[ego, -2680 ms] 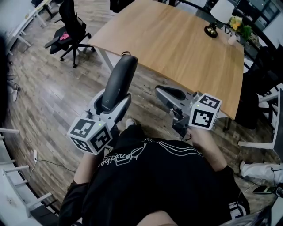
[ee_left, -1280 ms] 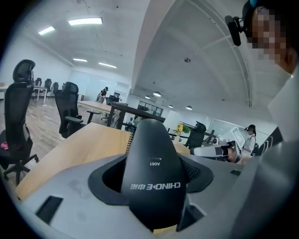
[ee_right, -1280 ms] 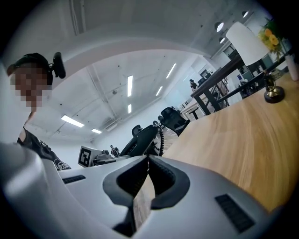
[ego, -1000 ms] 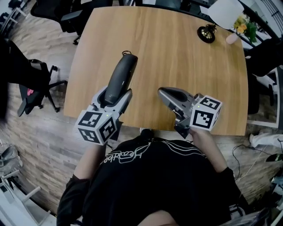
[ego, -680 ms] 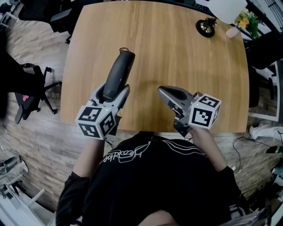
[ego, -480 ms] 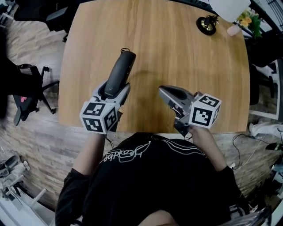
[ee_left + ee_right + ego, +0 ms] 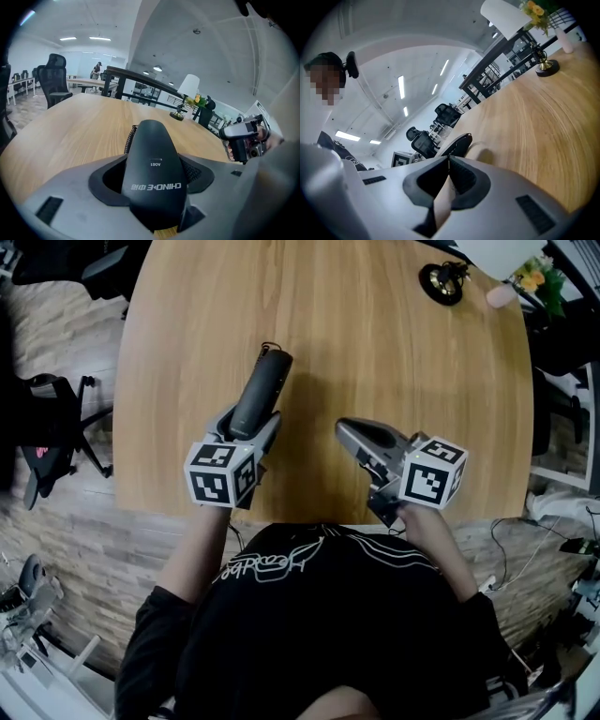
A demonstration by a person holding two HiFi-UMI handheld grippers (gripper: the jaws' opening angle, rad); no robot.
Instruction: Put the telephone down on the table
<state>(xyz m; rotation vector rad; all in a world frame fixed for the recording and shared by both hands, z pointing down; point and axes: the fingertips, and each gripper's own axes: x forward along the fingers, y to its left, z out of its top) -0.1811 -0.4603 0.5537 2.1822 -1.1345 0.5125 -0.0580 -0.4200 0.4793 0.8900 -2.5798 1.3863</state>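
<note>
Gripping the black telephone [image 7: 261, 395] by its near end, the left hand-held gripper [image 7: 247, 430] has both jaws pressed against the handset's sides, and the handset runs forward out of them over the light wooden bench [image 7: 375, 343]. In the left gripper view the telephone [image 7: 152, 173] fills the space between the jaws, with white lettering on its back and a coiled cord [image 7: 129, 138] showing at its far end. It lies over the near left part of the bench, pointing away from the person and slightly to the right, and its shadow falls on the wood just to its right. No view settles whether the far tip touches the surface. The right hand-held gripper [image 7: 352, 431] hangs over the near middle of the bench, well apart from the telephone. Its own view shows the jaws closed together with nothing between them, the pads [image 7: 457, 176] meeting in a thin line. At the far right corner of the bench stand a dark lamp base [image 7: 441, 282] with a white shade above it, a small pink cup [image 7: 502, 294] and some yellow flowers [image 7: 532, 277] just beside. A black office chair [image 7: 47, 418] stands on the wood floor to the left of the bench. The person's black shirt [image 7: 319, 634] fills the bottom of the head view.
</note>
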